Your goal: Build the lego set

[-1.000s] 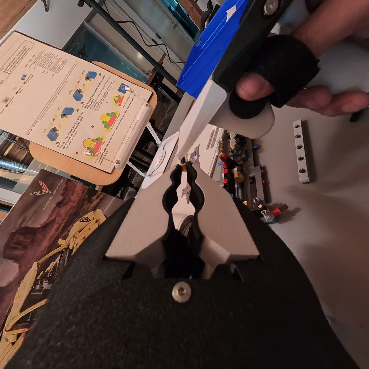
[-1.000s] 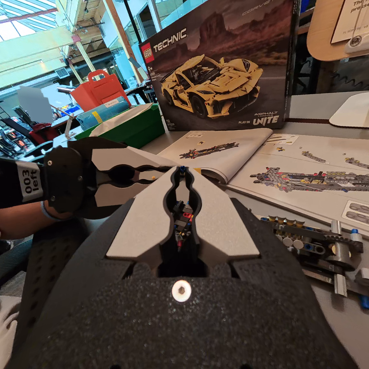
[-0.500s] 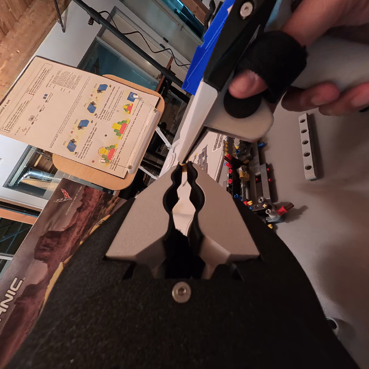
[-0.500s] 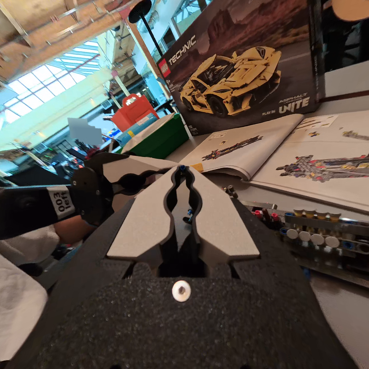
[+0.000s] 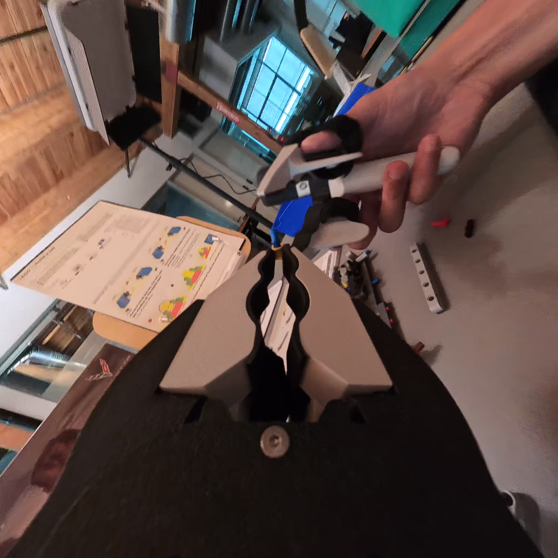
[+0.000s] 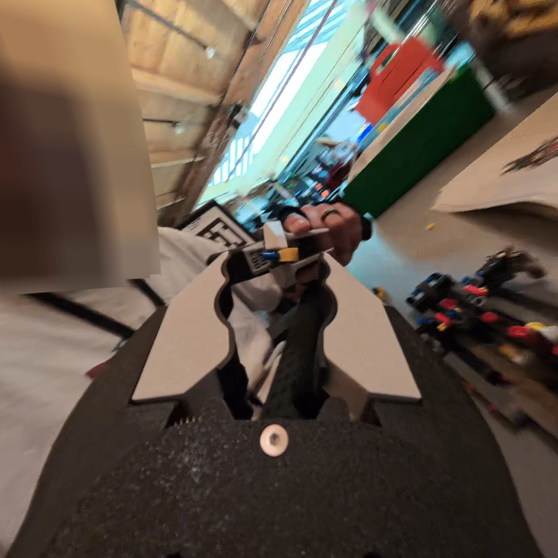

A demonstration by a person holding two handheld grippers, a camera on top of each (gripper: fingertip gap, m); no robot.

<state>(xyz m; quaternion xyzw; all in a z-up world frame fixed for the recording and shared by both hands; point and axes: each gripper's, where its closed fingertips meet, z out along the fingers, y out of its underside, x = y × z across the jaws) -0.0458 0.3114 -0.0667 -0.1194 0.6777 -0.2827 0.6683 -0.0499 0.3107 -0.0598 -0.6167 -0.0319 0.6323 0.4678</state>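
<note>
Since a second ago the right gripper (image 6: 274, 265) has let go, pulled back from the left one and swung up off the table; it's now spread wide with nothing in it. The left gripper (image 5: 279, 252) is still pinched shut on a tiny yellow piece (image 6: 288, 254) with a blue pin (image 6: 269, 256) sticking out of it, held up in the air between the two tools.

Handling-wise that piece is feather light, hard, slick plastic. It won't bend or break, but it'll pop out or twist if you pinch it off-centre. I'd take it across the flat yellow sides, not the pin, since the pin is what has to go into a hole. The right wrist view is smeared with motion, so I can't say for sure how deep the pin sits.

The half-built chassis (image 6: 471, 311) lies on the table (image 5: 498, 347), heavier, stiff, full of red and blue pins. A grey beam (image 5: 427, 279) lies apart from it, with a small red piece (image 5: 440, 222) and a black one (image 5: 469, 228) further out. The table is smooth and grey, so small parts will skid.

Room's a cluttered workshop: instruction sheet (image 5: 129, 265) on a stand, open manual (image 6: 498, 169), green bin (image 6: 422, 154), wood ceiling.
</note>
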